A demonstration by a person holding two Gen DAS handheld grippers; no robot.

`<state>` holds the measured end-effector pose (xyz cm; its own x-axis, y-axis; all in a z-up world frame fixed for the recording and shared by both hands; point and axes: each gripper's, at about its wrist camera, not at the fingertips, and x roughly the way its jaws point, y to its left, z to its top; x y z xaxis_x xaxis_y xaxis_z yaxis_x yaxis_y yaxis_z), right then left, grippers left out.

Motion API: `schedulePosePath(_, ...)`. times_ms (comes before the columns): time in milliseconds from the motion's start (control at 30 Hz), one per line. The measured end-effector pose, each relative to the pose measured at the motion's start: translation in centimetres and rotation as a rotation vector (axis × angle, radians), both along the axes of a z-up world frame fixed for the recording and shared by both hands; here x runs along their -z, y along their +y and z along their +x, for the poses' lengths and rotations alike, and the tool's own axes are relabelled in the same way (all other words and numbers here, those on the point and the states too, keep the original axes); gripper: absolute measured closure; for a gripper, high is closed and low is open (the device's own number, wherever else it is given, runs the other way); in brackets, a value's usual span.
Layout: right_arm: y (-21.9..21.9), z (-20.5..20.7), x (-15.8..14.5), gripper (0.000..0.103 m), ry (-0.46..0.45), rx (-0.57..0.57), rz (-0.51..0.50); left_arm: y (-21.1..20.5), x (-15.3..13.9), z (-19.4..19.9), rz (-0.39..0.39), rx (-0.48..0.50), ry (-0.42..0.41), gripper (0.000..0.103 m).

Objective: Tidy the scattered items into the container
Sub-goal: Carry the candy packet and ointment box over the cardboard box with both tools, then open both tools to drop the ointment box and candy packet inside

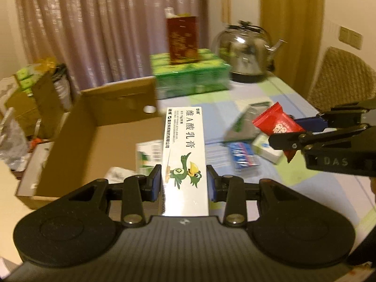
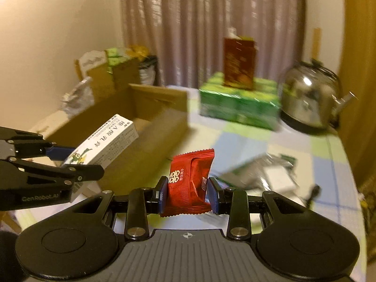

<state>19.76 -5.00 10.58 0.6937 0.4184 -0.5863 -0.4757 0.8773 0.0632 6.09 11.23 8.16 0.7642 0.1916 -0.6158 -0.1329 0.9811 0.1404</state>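
Left gripper clamps slim glossy white carton | right gripper pinches crinkled red foil sachet | open corrugated cardboard box, apparently at tabletop's left edge.

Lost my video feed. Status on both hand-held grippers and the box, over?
Left hand-held gripper shut on white ointment carton. Right hand-held gripper shut on red sachet. Cardboard box open, nothing blocking it.

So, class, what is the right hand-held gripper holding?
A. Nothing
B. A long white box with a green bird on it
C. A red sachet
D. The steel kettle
C: the right hand-held gripper has its pads pressed on the red sachet; the white box is in the left hand-held gripper.
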Motion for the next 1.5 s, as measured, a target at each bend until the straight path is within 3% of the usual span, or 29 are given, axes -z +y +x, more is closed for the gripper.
schedulePosePath(300,7.9,2.8,-1.5,0.070,-0.024,-0.113,0.026,7.9,-1.9,-0.8,0.076,-0.105,-0.008,0.070)
schedulePosePath(533,11.2,5.1,-0.9,0.070,-0.009,-0.140,0.028,11.6,-1.7,-0.2,0.087,-0.125,0.001,0.070)
schedulePosePath(1067,12.6,7.2,0.3,0.070,0.008,-0.138,0.014,14.4,0.8,1.9,0.065,-0.140,0.026,0.070)
schedulePosePath(1167,12.7,7.3,0.5,0.070,0.013,-0.137,0.017,14.5,0.9,2.1,0.088,-0.156,0.019,0.055)
schedulePosePath(1500,13.0,7.3,1.2,0.070,0.034,-0.145,0.024,14.7,0.5,0.8,0.093,-0.166,0.007,0.055)
